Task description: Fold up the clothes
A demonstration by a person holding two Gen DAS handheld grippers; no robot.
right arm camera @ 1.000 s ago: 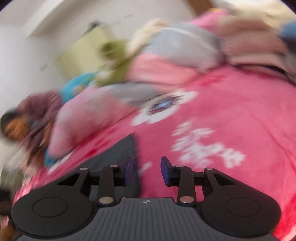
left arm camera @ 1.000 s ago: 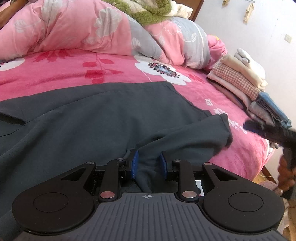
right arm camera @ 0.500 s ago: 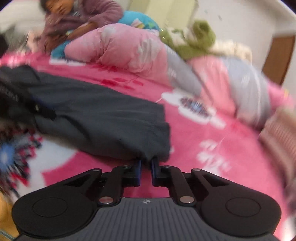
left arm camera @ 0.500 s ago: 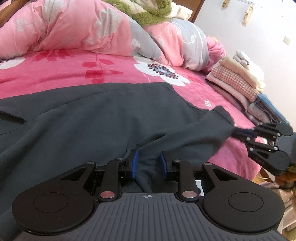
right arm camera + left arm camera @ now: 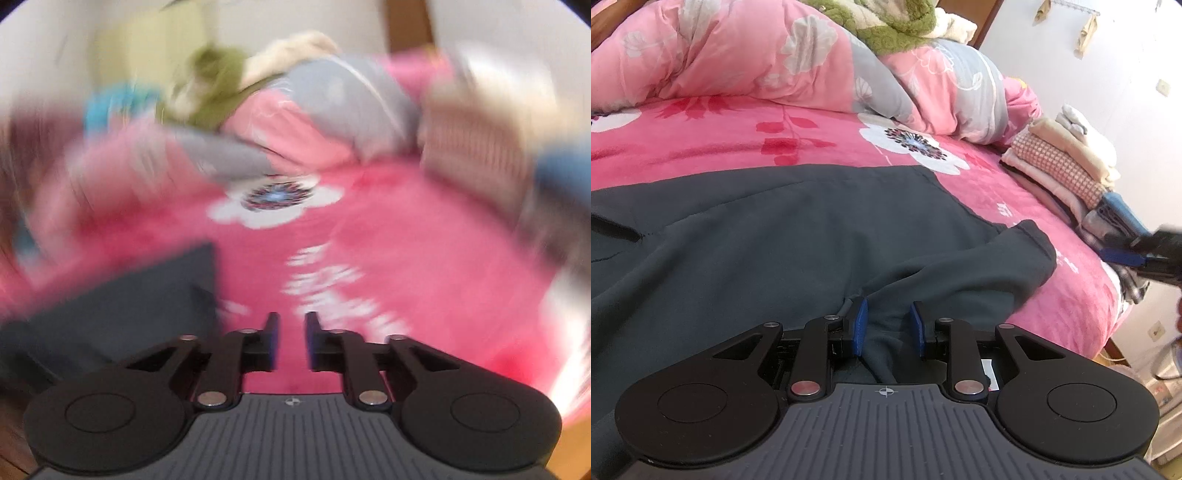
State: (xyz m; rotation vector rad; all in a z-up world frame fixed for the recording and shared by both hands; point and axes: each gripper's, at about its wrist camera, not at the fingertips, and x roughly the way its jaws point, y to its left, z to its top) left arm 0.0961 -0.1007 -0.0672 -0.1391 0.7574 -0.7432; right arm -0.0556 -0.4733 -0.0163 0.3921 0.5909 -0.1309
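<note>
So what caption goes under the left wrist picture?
Left gripper pinching the dark grey garment on a pink flowered bed.

I note: dark grey garment (image 5: 783, 236) matt soft knit cloth; pink bedspread (image 5: 1027, 206) plush, fuzzy; left gripper (image 5: 885, 325) matt black plastic.

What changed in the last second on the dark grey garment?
The right gripper pinched the sleeve cuff of the dark grey fleece garment, stretched it outward, then let go; its jaws are opening with nothing between them. The cuff lies on the pink floral bedspread. The left gripper stayed clamped on cloth.
</note>
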